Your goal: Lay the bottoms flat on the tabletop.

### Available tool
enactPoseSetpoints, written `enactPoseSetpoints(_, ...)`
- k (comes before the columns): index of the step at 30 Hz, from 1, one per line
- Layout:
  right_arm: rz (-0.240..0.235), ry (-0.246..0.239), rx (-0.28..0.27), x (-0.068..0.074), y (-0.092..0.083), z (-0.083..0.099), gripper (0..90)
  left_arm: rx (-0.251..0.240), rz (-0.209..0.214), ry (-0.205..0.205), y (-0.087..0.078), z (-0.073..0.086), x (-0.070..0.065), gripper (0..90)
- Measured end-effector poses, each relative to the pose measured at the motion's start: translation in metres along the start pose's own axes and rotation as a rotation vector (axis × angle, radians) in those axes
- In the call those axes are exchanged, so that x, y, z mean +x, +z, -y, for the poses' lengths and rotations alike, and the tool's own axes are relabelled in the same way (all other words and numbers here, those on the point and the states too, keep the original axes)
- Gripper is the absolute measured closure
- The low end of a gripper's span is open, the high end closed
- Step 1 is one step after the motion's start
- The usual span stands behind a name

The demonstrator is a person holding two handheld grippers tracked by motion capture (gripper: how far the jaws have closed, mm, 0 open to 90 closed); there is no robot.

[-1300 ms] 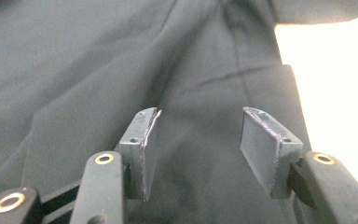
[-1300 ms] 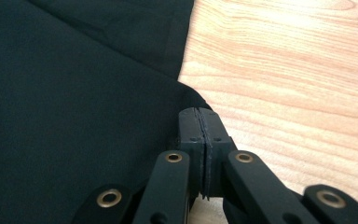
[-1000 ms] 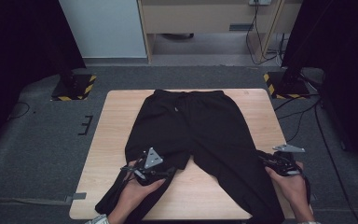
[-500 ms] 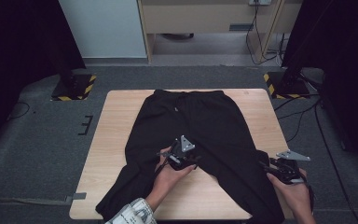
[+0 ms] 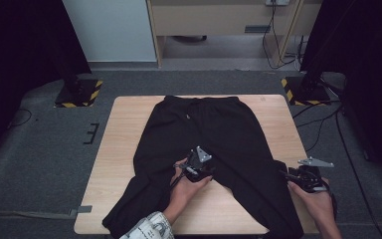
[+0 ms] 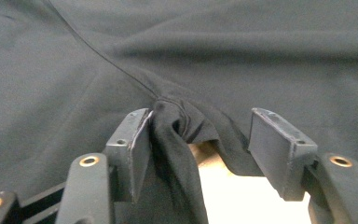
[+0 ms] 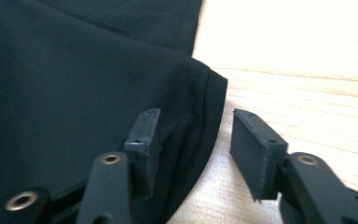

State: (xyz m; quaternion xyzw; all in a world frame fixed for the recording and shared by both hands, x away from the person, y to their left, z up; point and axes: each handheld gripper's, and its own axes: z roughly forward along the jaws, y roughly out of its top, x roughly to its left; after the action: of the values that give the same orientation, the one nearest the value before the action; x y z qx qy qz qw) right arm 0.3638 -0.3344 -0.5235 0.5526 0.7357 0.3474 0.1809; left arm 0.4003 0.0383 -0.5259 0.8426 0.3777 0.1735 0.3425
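Black tool (image 6: 200,140), brass rivets, patterned sleeve (image 5: 146,230)

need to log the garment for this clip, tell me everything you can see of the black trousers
The black trousers lie flat on the wooden table, waistband at the far edge with a pale drawstring, legs spread toward the person. The fabric looks soft, matte and knit, with a seam running to the crotch. There the cloth bunches between the left gripper fingers, one finger touching it. The right gripper straddles the outer edge of one leg, fingers apart. Both cuffs reach the near table edge.
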Motion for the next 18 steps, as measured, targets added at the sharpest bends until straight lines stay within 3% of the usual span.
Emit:
enactPoseSetpoints(1, 0.006, -0.006, 0.001, 0.0, 0.002, 0.0, 49.4, 0.0, -0.003, 0.003, 0.001, 0.001, 0.0, 41.0)
enactPoseSetpoints(4, 0.009, 0.003, -0.002, -0.001, 0.006, 0.0, 60.7, -0.023, 0.003, 0.0, 0.002, 0.002, -0.002, 55.7)
enactPoseSetpoints(5, 0.009, 0.003, -0.002, -0.001, 0.006, 0.0, 60.7, -0.023, 0.003, 0.0, 0.002, 0.002, -0.002, 62.2)
enactPoseSetpoints(6, -0.016, 0.0, 0.011, 0.001, 0.005, 0.0, 75.3, -0.026, 0.006, 0.0, 0.002, 0.002, -0.002, 67.5)
enactPoseSetpoints(8, -0.032, -0.027, 0.024, 0.005, 0.004, 0.0, 87.6, -0.024, 0.017, 0.005, 0.002, 0.001, 0.0, 78.9)
enactPoseSetpoints(11, -0.056, -0.025, 0.023, 0.009, -0.001, -0.002, 89.0, -0.022, 0.043, 0.001, -0.004, 0.002, 0.006, 85.4)
enactPoseSetpoints(14, -0.062, -0.032, 0.022, 0.01, -0.006, -0.005, 89.2, -0.028, 0.054, -0.012, -0.011, 0.002, 0.013, 86.0)
enactPoseSetpoints(15, -0.061, -0.033, 0.027, 0.009, -0.01, -0.009, 89.2, -0.027, 0.075, -0.031, -0.016, 0.002, 0.022, 85.9)
enactPoseSetpoints(18, -0.046, -0.04, 0.049, 0.006, -0.012, -0.013, 89.3, -0.012, 0.082, -0.025, -0.02, 0.003, 0.03, 85.8)
